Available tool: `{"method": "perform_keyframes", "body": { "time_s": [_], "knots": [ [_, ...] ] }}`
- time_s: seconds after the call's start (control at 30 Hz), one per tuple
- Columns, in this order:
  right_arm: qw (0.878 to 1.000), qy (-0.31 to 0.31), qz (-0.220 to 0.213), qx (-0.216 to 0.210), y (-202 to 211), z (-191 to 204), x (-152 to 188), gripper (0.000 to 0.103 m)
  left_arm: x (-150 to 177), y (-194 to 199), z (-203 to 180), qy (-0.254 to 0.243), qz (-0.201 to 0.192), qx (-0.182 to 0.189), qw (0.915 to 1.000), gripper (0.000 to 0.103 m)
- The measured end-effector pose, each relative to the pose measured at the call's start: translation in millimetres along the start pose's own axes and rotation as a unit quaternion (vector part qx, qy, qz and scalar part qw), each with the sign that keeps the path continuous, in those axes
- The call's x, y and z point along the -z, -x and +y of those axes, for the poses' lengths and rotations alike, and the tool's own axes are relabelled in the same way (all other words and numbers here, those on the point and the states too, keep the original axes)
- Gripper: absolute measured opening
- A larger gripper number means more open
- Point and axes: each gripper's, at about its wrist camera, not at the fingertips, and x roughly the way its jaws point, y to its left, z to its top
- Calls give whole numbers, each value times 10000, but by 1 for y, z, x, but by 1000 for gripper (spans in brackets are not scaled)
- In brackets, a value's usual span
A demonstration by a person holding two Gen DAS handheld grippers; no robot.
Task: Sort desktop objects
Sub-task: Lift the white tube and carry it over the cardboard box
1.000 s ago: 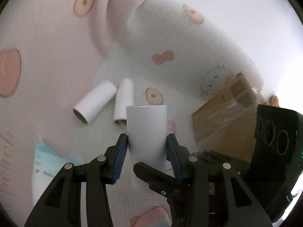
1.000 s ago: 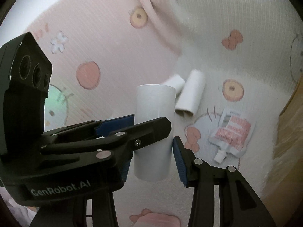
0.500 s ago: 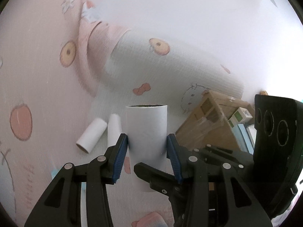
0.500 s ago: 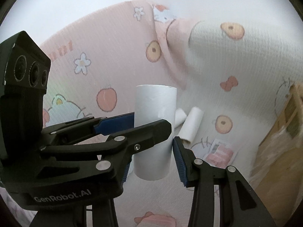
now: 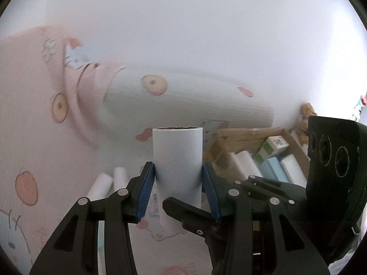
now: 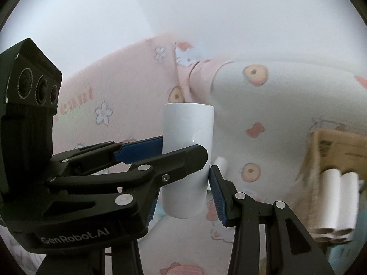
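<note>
Held upright between both tools, one white paper tube [image 5: 177,171], both sets of tongs clamped on it from different sides. Left gripper [image 5: 178,189] part-closed, blue pads [image 5: 145,192] pressed flat against the tube's two flanks about halfway up its height. Right gripper [image 6: 183,183] likewise part-closed on the same tube [image 6: 187,160], one blue pad [image 6: 218,194] against its right flank, the other mostly hidden behind the left tool's black finger crossing in front. Tube raised clear of the pink and white cartoon-print bed sheet [image 5: 32,119] beneath, dark hollow rim just visible at its top end. Lower down on the sheet, left of the held tube, two more white tubes [image 5: 110,181] lying side by side, touching or nearly so. Beside them a small printed sachet [image 5: 154,202], mostly hidden behind the blue pad. Rolled quilt [image 5: 190,100] in the same print lying across the far part of the sheet, against a plain white wall. At the right edge of the sheet, a cardboard box [image 5: 250,137] standing open, packed with white tubes [image 6: 337,201] lying on their sides, plus what look like small green and blue cartons, though blurred. Small brownish figure [image 5: 306,112] beyond the box's far corner, too soft to identify.
</note>
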Motion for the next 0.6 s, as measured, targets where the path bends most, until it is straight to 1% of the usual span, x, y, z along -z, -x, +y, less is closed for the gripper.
{"method": "perform_keyframes", "body": {
  "time_s": [0.2, 0.3, 0.47, 0.6],
  "knots": [
    [9993, -190, -244, 195, 34, -23, -5, 40, -14, -5, -34, -166, -33, 270, 9995, 46],
    [9981, -305, -411, 346, 51, -35, -3, 40, -20, -11, -55, -340, -44, 416, 9985, 47],
    [9961, -476, -523, 530, 72, -58, -1, 40, -28, -24, -90, -660, -1, 523, 9964, 47],
    [9937, -649, -576, 707, 85, -76, -1, 40, -32, -37, -112, -871, 113, 672, 9939, 47]
  ]
}}
